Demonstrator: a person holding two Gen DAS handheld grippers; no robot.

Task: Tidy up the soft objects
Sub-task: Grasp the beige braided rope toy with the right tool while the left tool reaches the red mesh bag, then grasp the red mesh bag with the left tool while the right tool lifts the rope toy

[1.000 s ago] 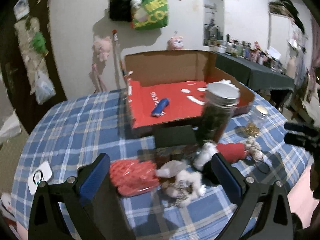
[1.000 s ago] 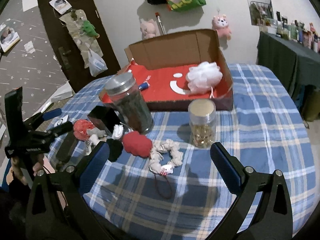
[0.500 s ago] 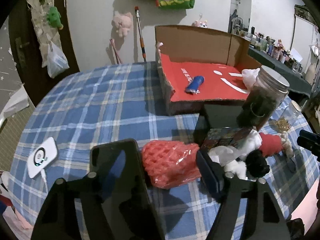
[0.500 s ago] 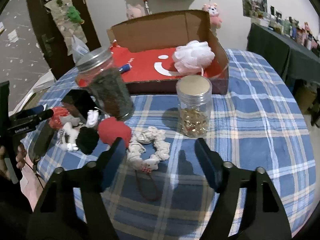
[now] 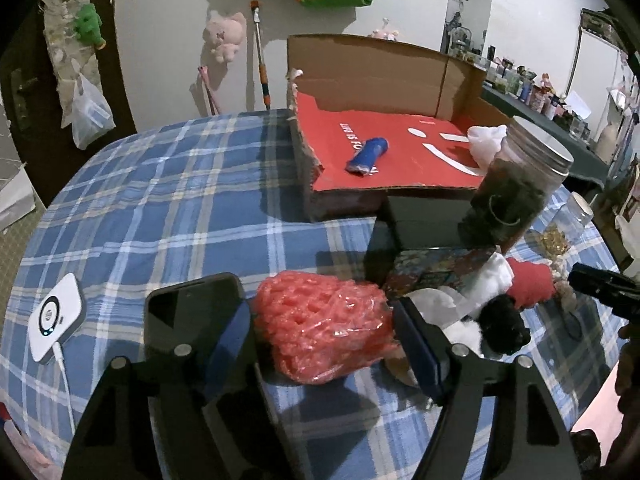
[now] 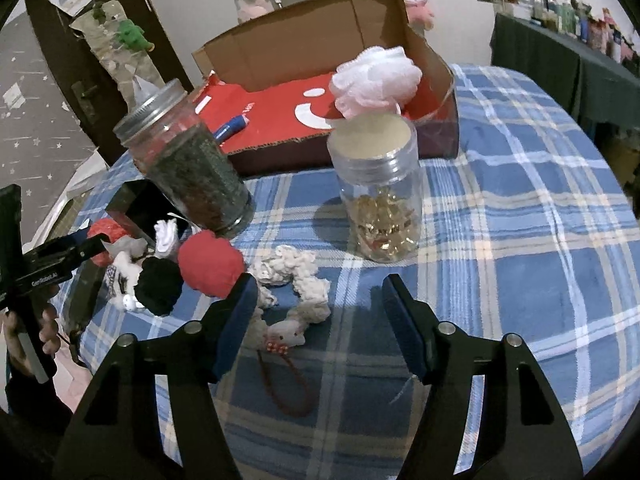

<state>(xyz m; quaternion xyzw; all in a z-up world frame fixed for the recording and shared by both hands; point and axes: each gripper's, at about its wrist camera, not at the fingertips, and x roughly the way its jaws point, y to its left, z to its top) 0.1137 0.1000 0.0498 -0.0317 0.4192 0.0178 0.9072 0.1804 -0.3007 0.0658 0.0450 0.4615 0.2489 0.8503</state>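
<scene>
A red foam net (image 5: 326, 326) lies on the plaid table between the pads of my left gripper (image 5: 320, 320), which straddles it; the pads stand at its two sides, contact unclear. Beside it lies a plush toy with red, black and white parts (image 5: 506, 300), also in the right wrist view (image 6: 192, 268). A cream fluffy scrunchie (image 6: 294, 280) lies just ahead of my right gripper (image 6: 316, 300), which is open and empty. A white bath pouf (image 6: 376, 76) sits in the red-lined cardboard box (image 6: 304, 52).
A dark-filled jar with metal lid (image 6: 188, 160) and a clear jar of gold pieces (image 6: 380, 192) stand before the box. A black box (image 5: 420, 220), a phone (image 5: 188, 312) and a white power bank (image 5: 56, 316) lie on the table. A blue tube (image 5: 368, 156) lies in the box.
My left gripper has swung left and narrowed around the red foam net. My right gripper has moved closer to the scrunchie and narrowed somewhat, still open.
</scene>
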